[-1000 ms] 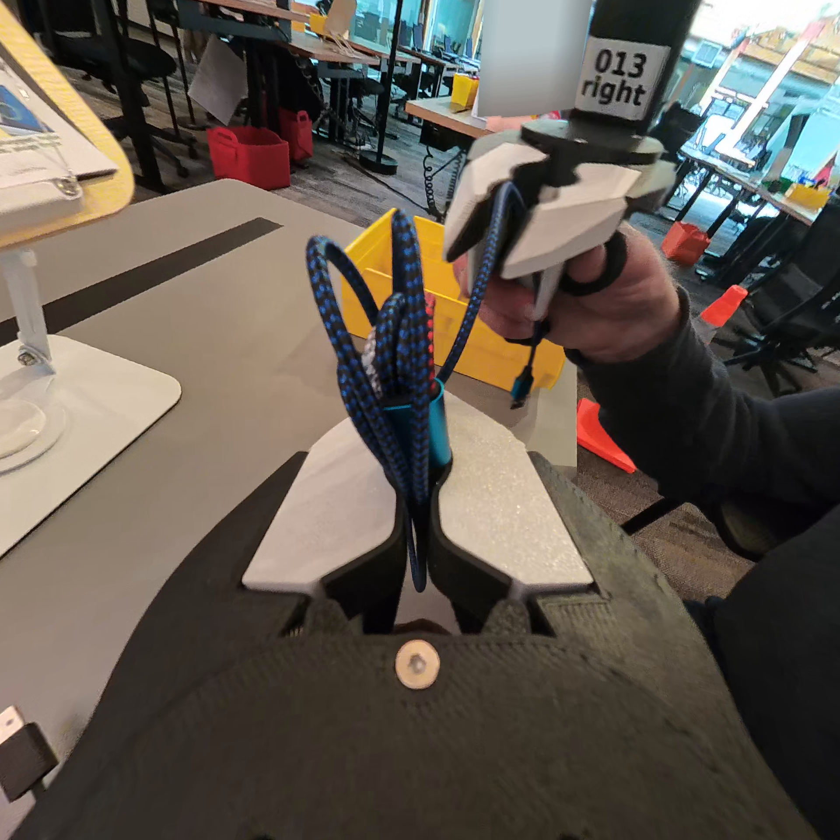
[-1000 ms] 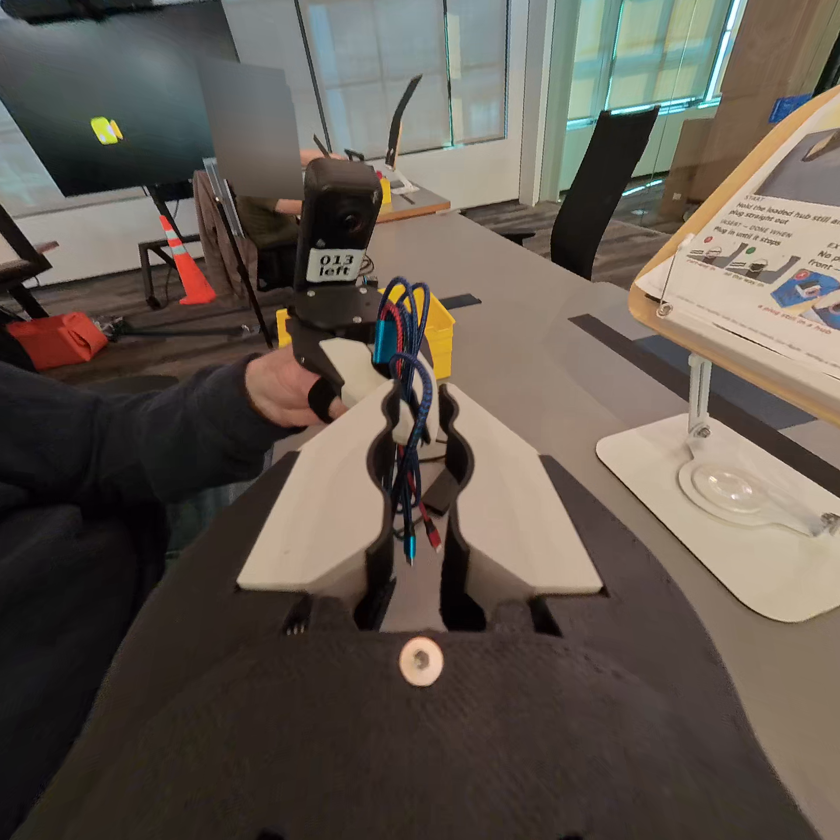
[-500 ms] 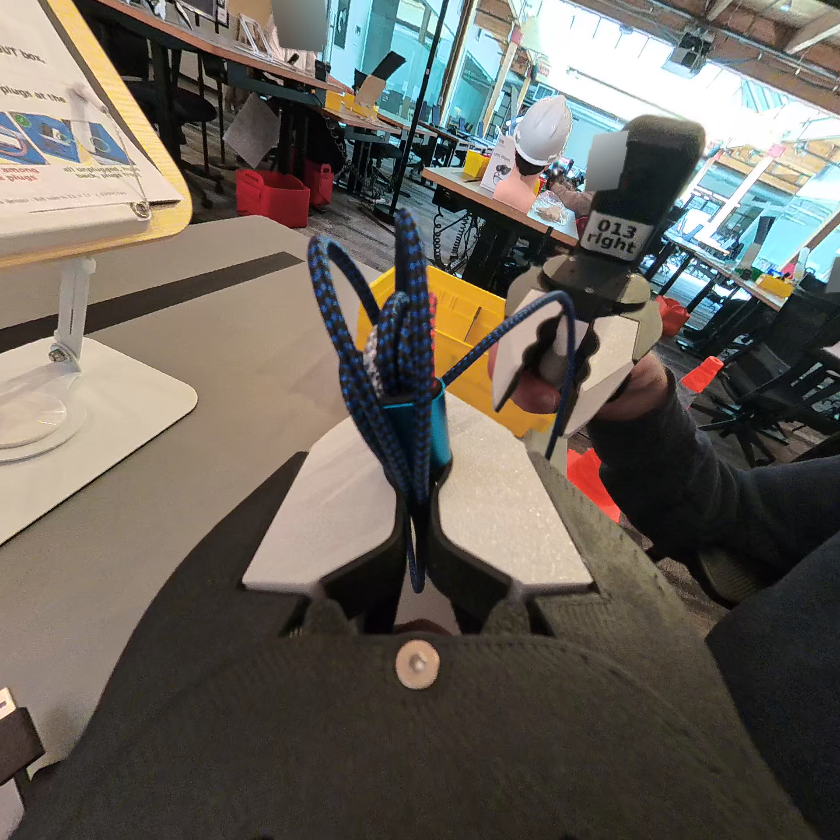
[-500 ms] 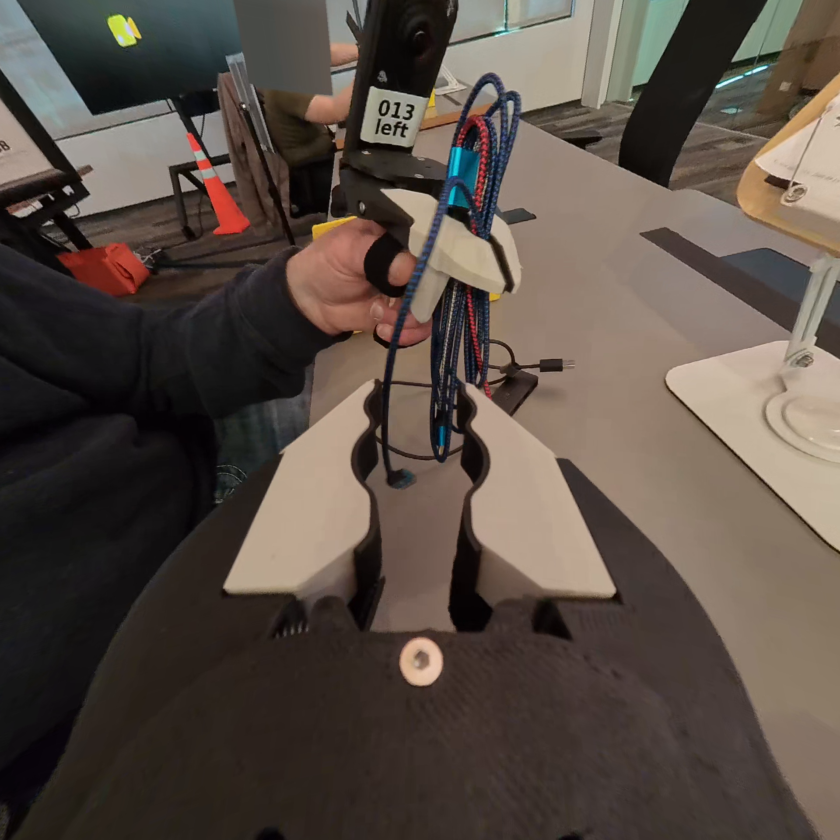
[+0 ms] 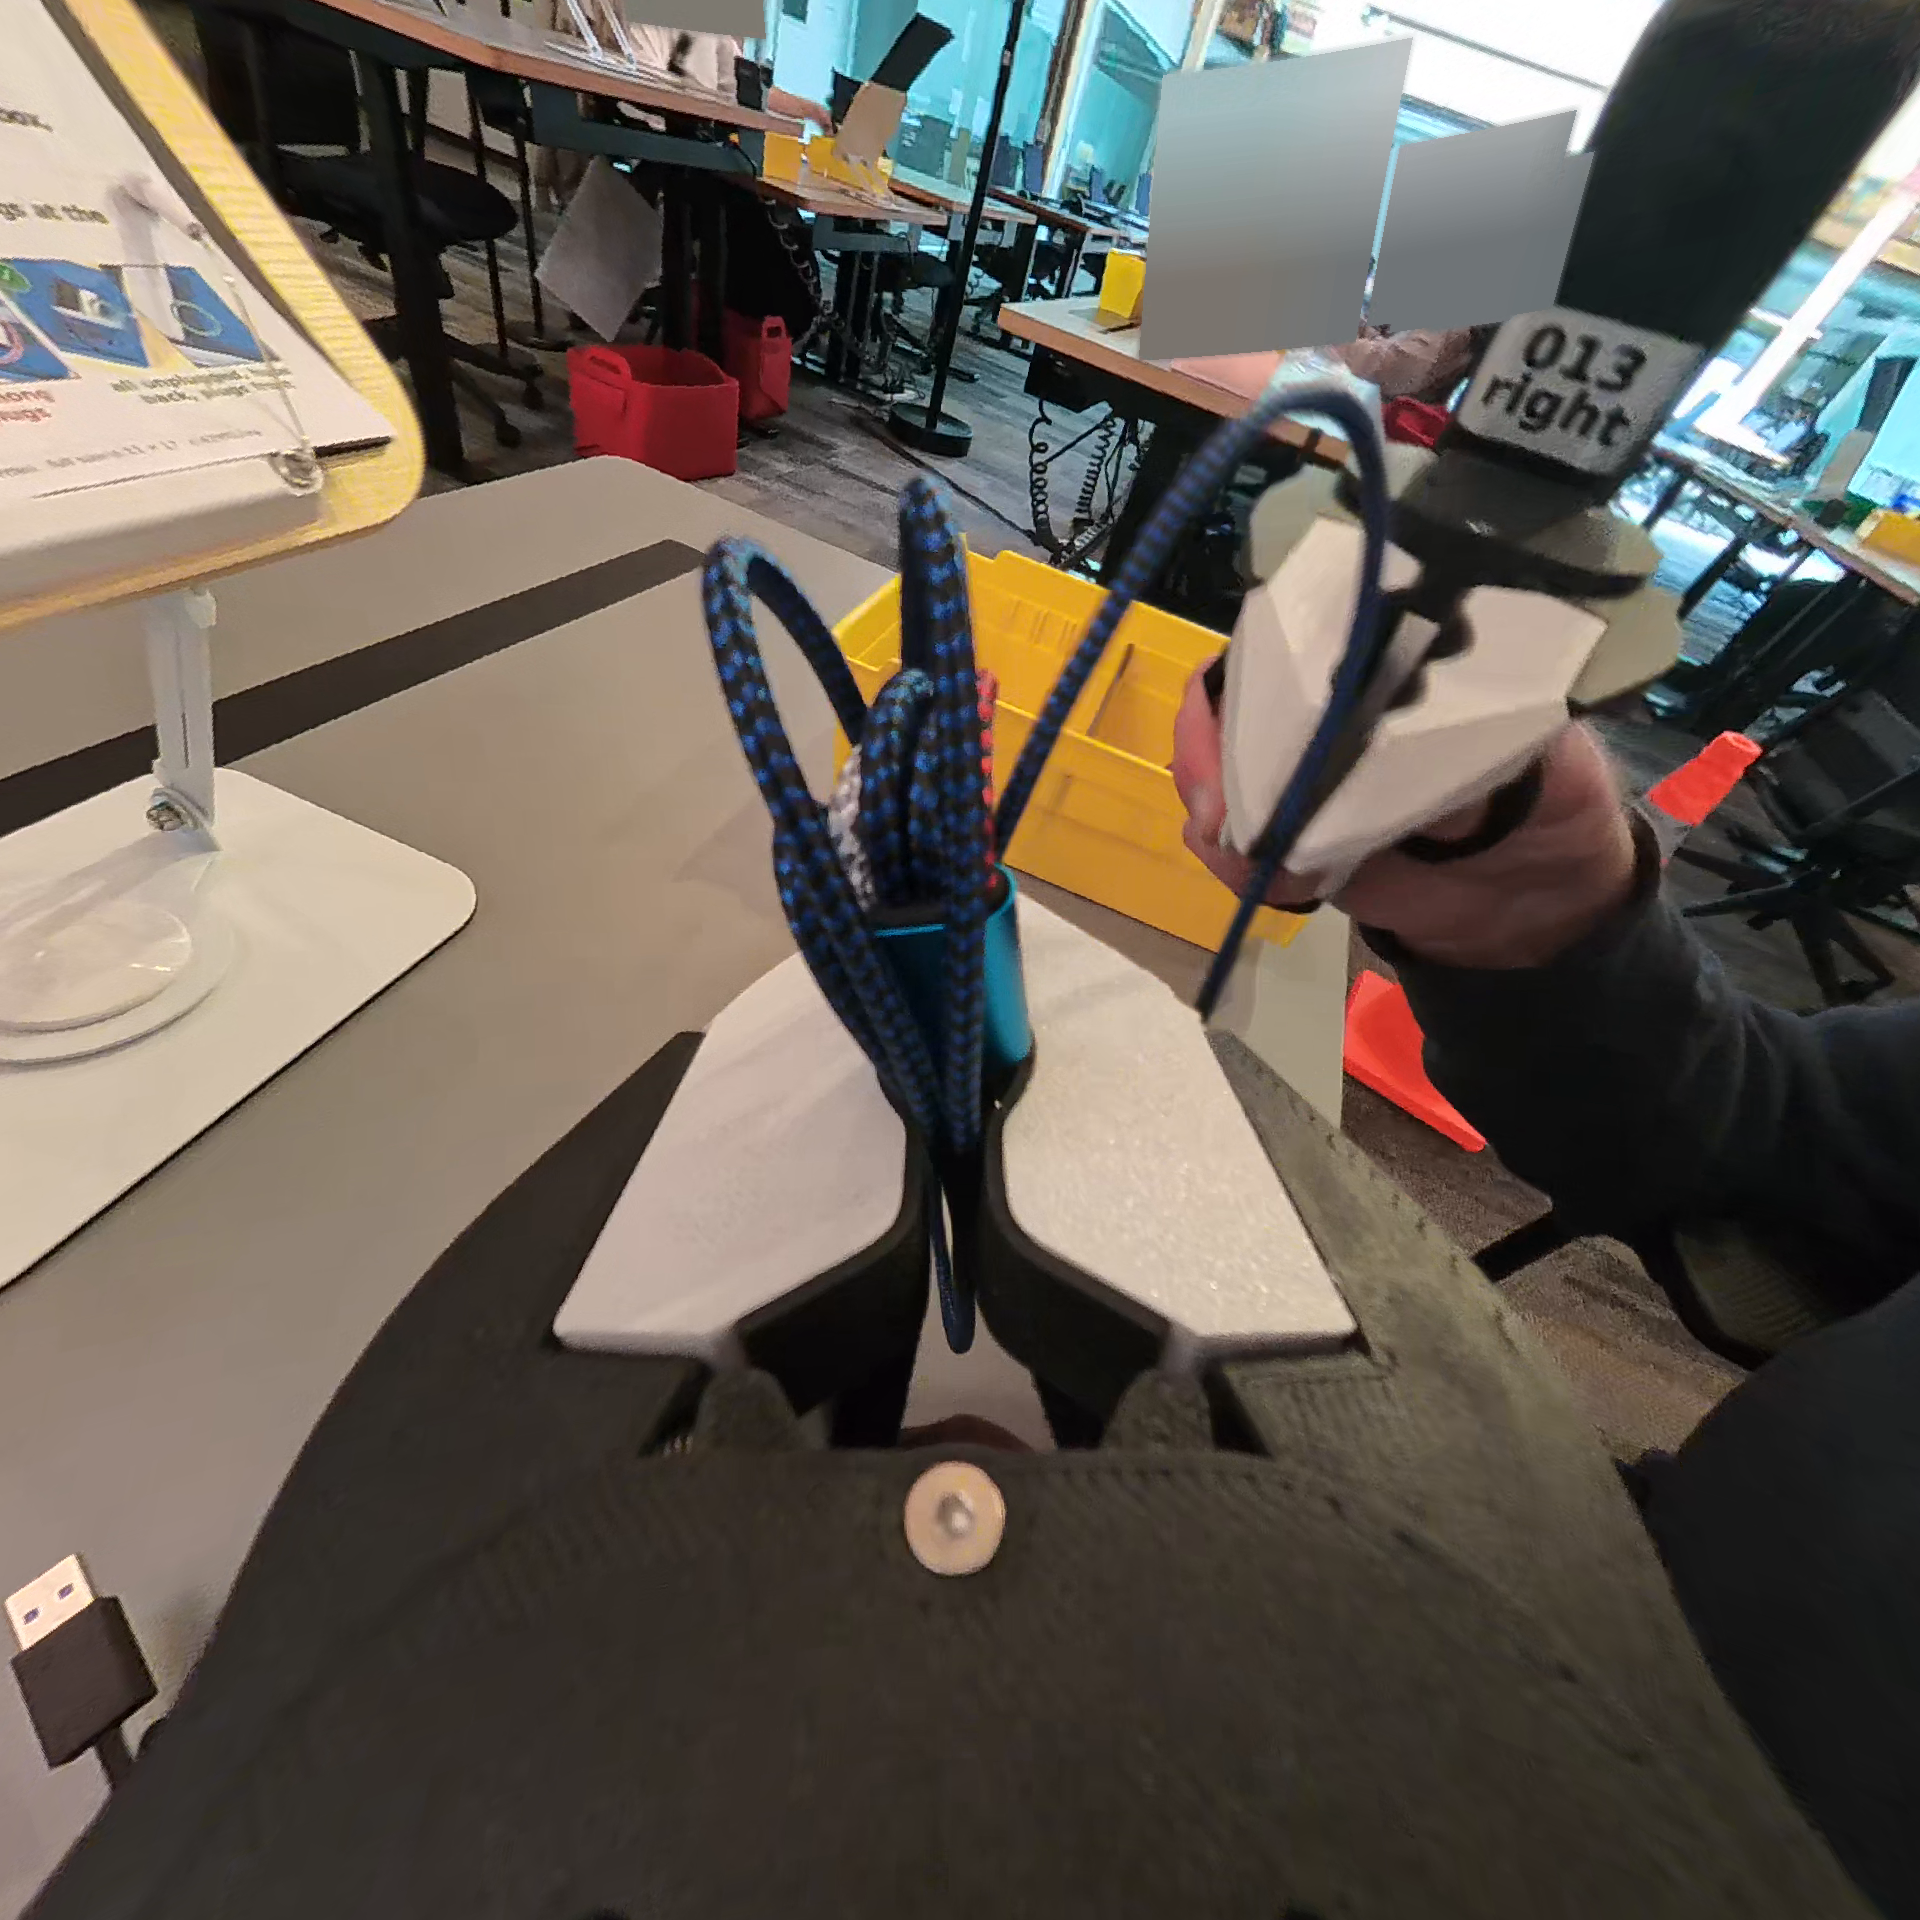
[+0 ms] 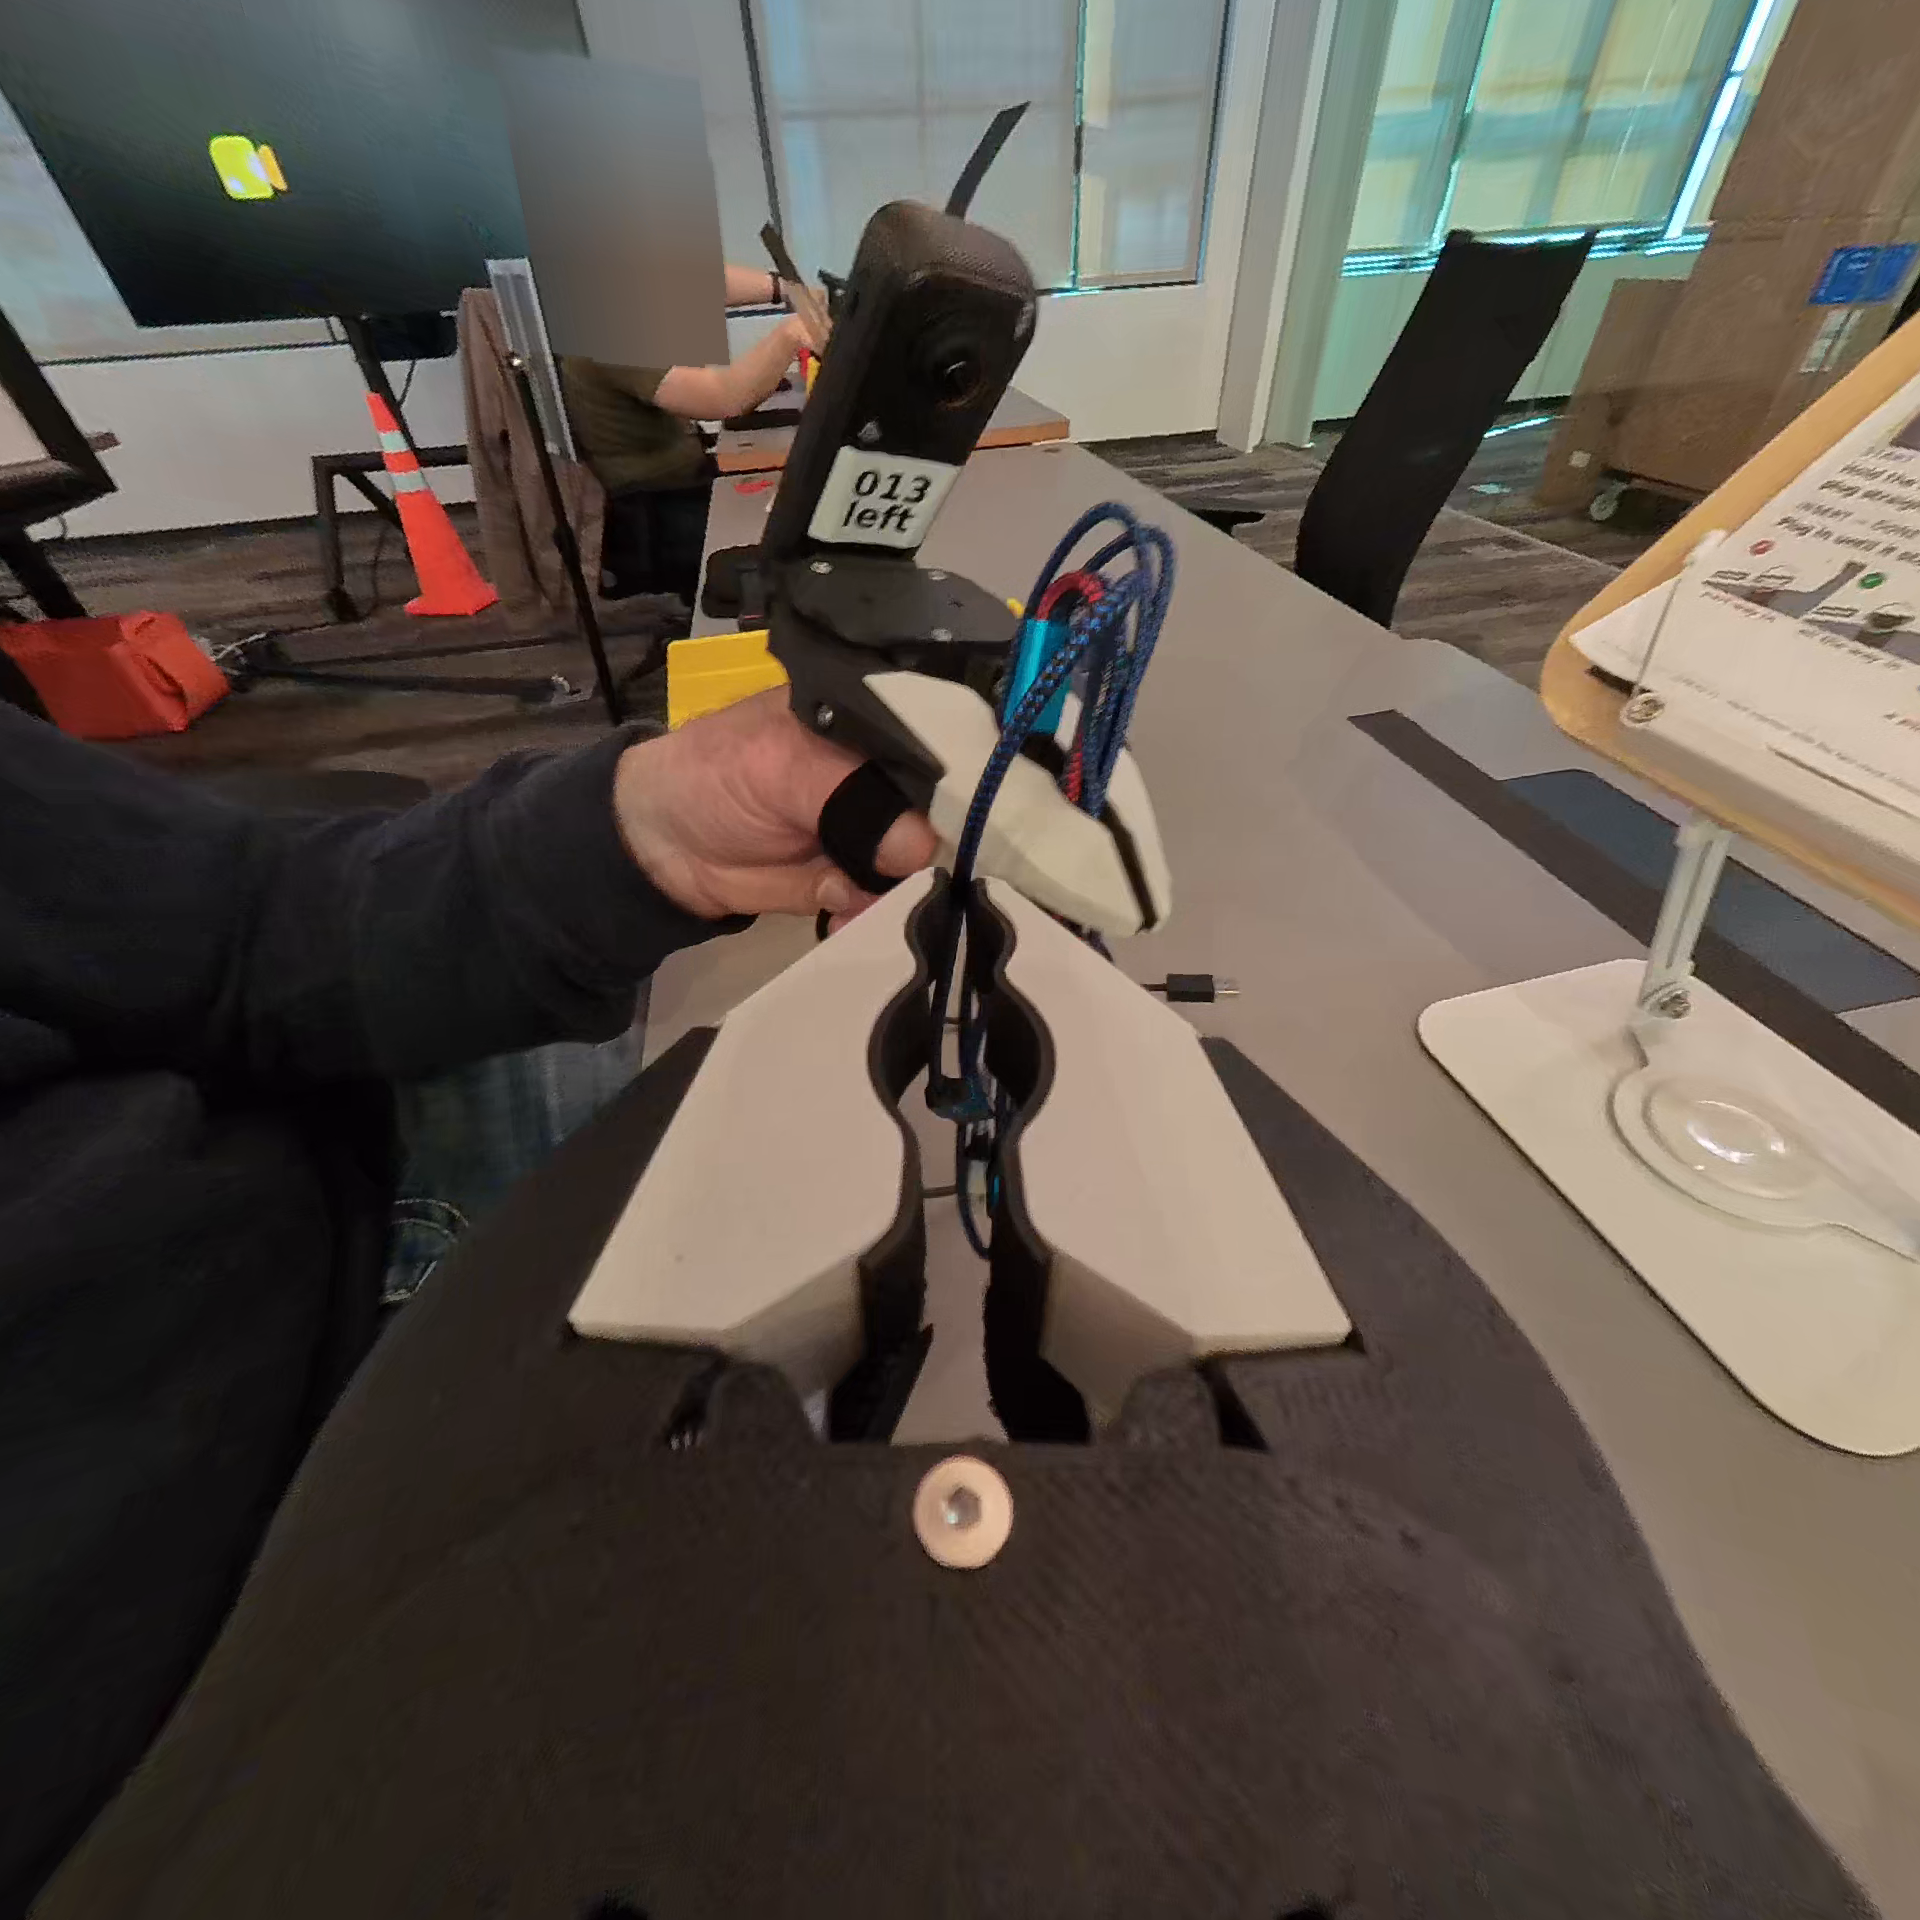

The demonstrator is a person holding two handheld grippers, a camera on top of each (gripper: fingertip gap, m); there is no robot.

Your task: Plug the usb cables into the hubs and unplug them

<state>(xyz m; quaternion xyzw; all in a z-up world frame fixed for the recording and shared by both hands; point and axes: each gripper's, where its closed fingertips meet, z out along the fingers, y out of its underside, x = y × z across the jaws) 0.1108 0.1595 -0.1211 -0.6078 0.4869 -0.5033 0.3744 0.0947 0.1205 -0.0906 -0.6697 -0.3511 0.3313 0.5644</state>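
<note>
My left gripper point(image 5: 956, 997) is shut on a bundle of blue braided USB cables point(image 5: 914, 790) tied by a teal sleeve point(image 5: 1003, 977), held upright above the grey table point(image 5: 540, 935). One loose blue strand point(image 5: 1122, 582) arcs from the bundle to my right gripper point(image 5: 1273, 847), whose fingers are closed on it. In the right wrist view, my right gripper point(image 6: 954, 896) pinches that strand point(image 6: 977, 810) just below the left gripper point(image 6: 1132, 914) and the bundle point(image 6: 1117, 623). Cable ends hang between the right fingers. No hub shows.
A yellow bin point(image 5: 1091, 727) sits at the table's far edge. A white stand point(image 5: 177, 727) with an instruction board stands on the left. A black USB plug point(image 5: 68, 1652) lies near me, and another small plug point(image 6: 1195, 985) lies on the table. Orange cones point(image 5: 1392, 1049) stand on the floor. Tip to tip, the grippers are about 5 centimetres apart.
My right gripper, open half a second ago, has closed on a loose strand of the bundle. The left gripper has come lower and closer to the right one, still holding the bundle.
</note>
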